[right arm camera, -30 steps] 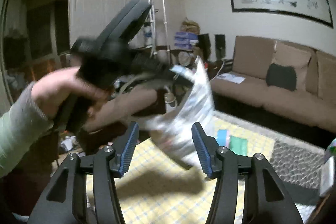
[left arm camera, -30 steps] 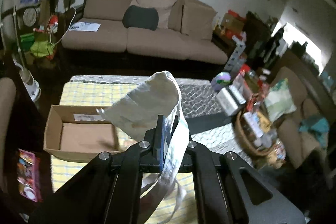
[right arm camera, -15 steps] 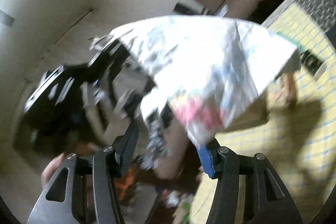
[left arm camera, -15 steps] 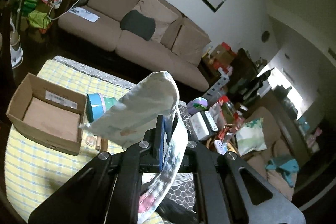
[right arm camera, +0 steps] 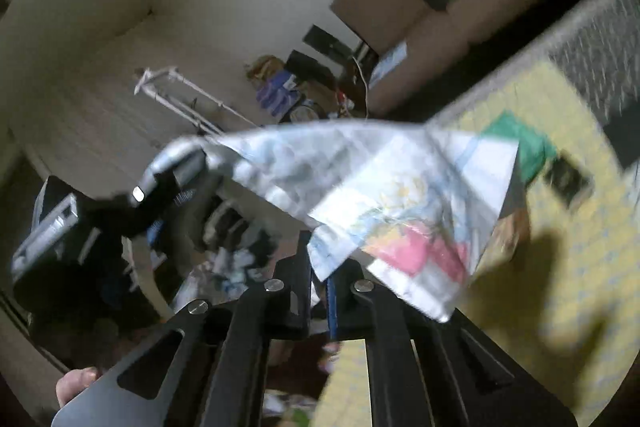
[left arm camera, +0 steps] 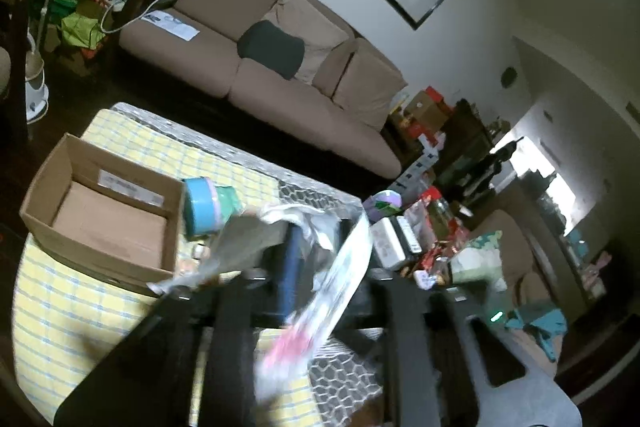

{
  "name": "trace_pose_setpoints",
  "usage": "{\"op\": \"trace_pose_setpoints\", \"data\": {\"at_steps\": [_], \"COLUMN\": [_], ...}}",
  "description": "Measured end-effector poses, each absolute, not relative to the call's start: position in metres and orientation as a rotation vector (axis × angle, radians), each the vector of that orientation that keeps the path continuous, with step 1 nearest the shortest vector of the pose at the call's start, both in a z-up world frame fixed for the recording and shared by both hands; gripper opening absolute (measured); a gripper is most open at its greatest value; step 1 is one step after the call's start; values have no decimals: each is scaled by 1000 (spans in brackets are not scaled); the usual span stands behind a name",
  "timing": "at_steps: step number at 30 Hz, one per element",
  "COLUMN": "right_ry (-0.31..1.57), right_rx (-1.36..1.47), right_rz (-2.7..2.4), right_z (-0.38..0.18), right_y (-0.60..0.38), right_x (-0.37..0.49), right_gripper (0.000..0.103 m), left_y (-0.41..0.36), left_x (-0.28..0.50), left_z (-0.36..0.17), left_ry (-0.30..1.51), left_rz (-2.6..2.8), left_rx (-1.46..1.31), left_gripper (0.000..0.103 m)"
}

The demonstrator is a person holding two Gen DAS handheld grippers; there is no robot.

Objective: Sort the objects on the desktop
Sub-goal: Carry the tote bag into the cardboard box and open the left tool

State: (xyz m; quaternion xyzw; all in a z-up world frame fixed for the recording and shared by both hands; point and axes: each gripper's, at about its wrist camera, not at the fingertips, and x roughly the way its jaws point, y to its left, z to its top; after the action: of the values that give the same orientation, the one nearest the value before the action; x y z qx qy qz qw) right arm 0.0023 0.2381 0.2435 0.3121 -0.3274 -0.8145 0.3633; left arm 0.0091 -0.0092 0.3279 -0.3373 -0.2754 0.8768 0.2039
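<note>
Right claw (right arm camera: 320,279) just snapped onto the printed bag (right arm camera: 384,195), left claw (left arm camera: 320,255) easing apart around it, above the counter (left arm camera: 80,299)

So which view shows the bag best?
The right wrist view: the bag spreads open and unblocked, its print visible. The left wrist view shows the bag only as a blurred strip among the fingers.

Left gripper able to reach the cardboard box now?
Probably not cleanly: the printed bag lies between the left gripper's jaws, which have just been opening, and the right gripper is shut on it. The cardboard box itself sits open and unblocked.
</note>
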Motion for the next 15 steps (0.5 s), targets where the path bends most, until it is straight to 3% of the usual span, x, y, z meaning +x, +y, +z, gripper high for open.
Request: {"op": "trace_pose_setpoints", "data": {"at_steps": [3, 5, 8, 15], "right_ry": [-717, -649, -540, -407], "right_rx": [769, 769, 730, 733], "right_rz": [-2134, -2133, -2174, -2160], "right_z": [265, 279, 297, 323], "right_y": [224, 211, 195, 155], "right_x": [-5, -15, -20, -34], "right_gripper": [6, 6, 6, 5], "left_y": [-24, -37, -57, -90], "left_x": [3, -2, -8, -25], "left_z": [327, 324, 321, 328], "left_ry": [-753, -768, -796, -797], "left_rz": [2457, 2461, 2479, 2504], "left_rx": [-952, -965, -954, -932], "left_gripper": [30, 17, 10, 10]}}
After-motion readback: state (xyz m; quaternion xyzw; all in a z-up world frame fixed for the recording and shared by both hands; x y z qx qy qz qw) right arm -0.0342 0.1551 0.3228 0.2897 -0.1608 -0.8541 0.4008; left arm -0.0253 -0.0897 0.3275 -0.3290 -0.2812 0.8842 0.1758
